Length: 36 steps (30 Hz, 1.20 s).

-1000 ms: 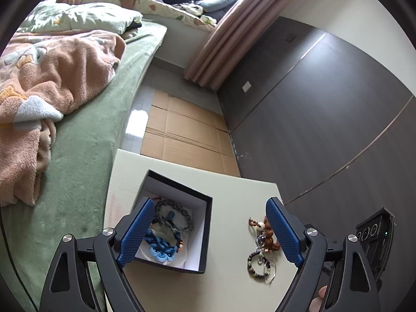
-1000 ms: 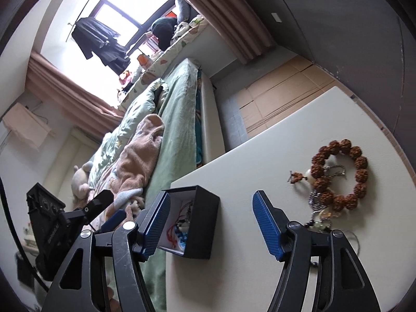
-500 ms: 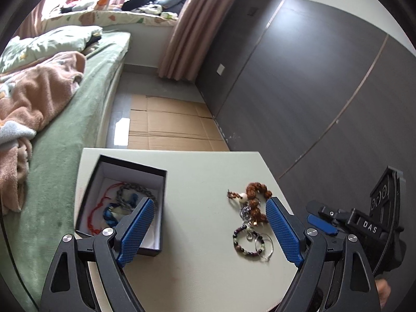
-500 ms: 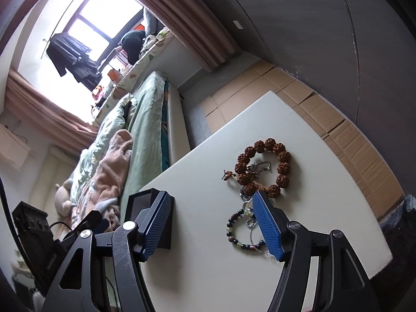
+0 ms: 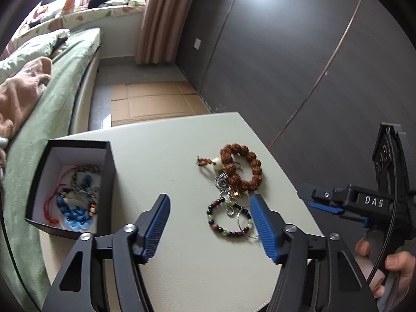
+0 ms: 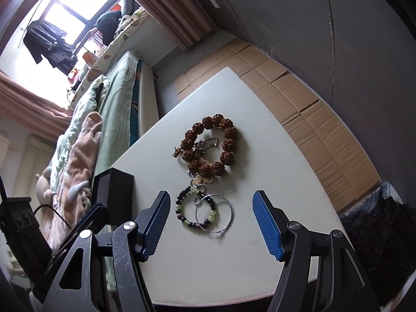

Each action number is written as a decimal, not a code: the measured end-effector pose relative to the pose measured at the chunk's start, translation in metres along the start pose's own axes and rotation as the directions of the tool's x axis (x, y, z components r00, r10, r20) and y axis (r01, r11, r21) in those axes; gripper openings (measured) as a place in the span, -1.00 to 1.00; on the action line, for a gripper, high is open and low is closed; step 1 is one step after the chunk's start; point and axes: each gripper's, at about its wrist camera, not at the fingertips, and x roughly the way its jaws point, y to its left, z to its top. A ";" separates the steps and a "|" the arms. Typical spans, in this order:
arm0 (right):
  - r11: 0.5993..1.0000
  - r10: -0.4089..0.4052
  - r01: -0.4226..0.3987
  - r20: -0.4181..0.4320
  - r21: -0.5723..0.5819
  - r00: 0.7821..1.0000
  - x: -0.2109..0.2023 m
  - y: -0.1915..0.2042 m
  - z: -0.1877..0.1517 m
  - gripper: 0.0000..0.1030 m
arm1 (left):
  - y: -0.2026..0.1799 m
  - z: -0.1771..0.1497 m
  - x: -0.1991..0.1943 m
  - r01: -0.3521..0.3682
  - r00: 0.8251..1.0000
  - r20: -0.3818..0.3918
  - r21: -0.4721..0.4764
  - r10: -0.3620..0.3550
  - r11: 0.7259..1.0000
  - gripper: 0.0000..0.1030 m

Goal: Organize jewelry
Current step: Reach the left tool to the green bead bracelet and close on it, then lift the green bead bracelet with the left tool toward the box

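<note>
A black jewelry box point(image 5: 40, 176) with a white lining stands at the table's left; it holds a blue chain bracelet point(image 5: 75, 214), a red cord and a dark braid. On the white table point(image 5: 166, 161) lie a brown seed-bead bracelet point(image 5: 253, 166), a dark and green bead bracelet point(image 5: 226, 230), a thin silver hoop point(image 6: 228, 214) and a small metal chain. My left gripper point(image 5: 210, 205) is open above the bead bracelet. My right gripper point(image 6: 212, 202) is open over the bead bracelet point(image 6: 182, 214) and hoop. The brown bracelet point(image 6: 228, 143) and box point(image 6: 117, 195) show there too.
A bed with a green sheet point(image 5: 46, 98) and a pink blanket point(image 5: 20, 91) runs along the table's left. Cardboard point(image 5: 153, 98) covers the floor beyond the table. A dark panelled wall point(image 5: 299, 65) stands right. The right-hand gripper body point(image 5: 364, 202) shows in the left wrist view.
Both grippers have swung right, from the box toward the loose jewelry. The bracelets now sit between each gripper's open fingers. Nothing was picked up.
</note>
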 end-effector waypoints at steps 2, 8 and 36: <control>1.000 -0.005 0.005 -0.003 0.022 1.000 -0.002 -0.010 0.001 0.29 | -0.004 -0.002 0.008 0.016 1.000 -0.025 -0.001 -0.016 1.000 0.01; 0.997 -0.008 0.008 0.001 0.074 1.000 -0.010 -0.030 0.005 0.29 | -0.015 -0.008 0.034 0.060 0.994 -0.093 -0.027 -0.062 0.998 -0.15; 0.995 -0.001 0.001 0.003 0.102 1.000 -0.017 -0.048 0.010 0.29 | -0.041 -0.028 0.093 -0.077 0.979 -0.188 0.026 0.080 0.997 -0.82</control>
